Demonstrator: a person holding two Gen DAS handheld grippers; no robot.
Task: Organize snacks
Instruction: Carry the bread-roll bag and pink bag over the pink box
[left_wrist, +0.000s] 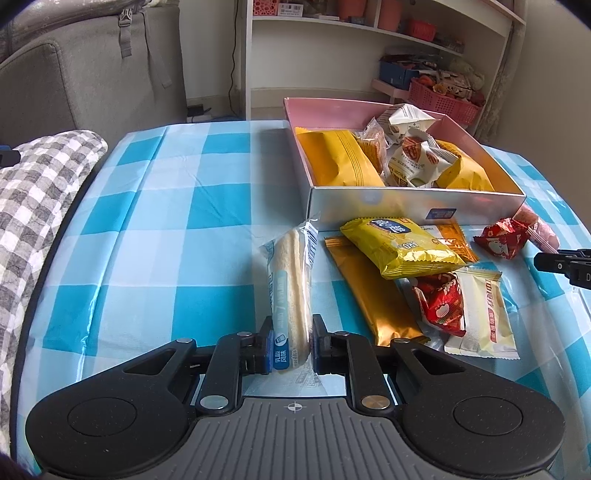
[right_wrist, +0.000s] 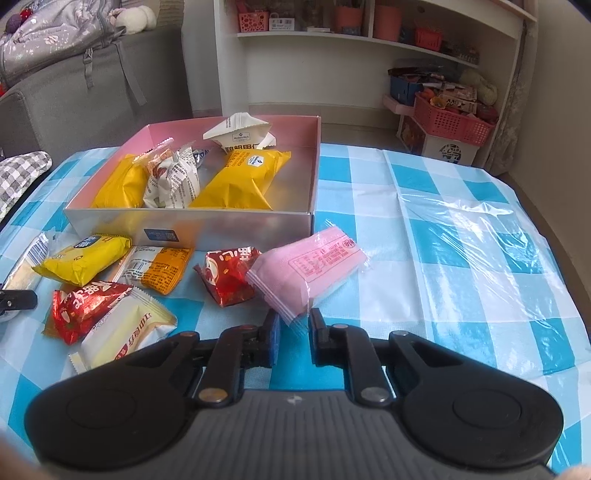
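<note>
A blue-and-white checked tablecloth (right_wrist: 424, 206) covers the whole work surface. On its far middle stands an open box (left_wrist: 417, 210) with a pink interior and a silvery near wall. Inside the box lie two large orange packets, one at the left (left_wrist: 338, 157) and one at the right (right_wrist: 240, 181), with several white wrapped snacks (left_wrist: 410, 162) piled between them and toward the far wall. On the cloth just near the box, loose snacks lie in a cluster. A long gold packet (left_wrist: 373, 291) lies flat, and a yellow packet (left_wrist: 400, 247) rests on its far end. To the right of the gold packet sits a cream packet (left_wrist: 484, 314) with a red packet (left_wrist: 441, 304) overlapping its left edge. A second red packet (right_wrist: 229, 275) lies further right, touching a pink packet (right_wrist: 308, 271). An orange-and-white packet (right_wrist: 155, 269) lies between the yellow packet and the second red one. At the left of the cluster, a clear-wrapped sandwich cake (left_wrist: 291, 291) stands on edge, running from near to far. The left gripper (left_wrist: 290, 341) has its jaws clamped on the near end of this cake. The right gripper (right_wrist: 293, 338) has its jaws apart, straddling the near corner of the pink packet; whether the pads touch it cannot be told.
</note>
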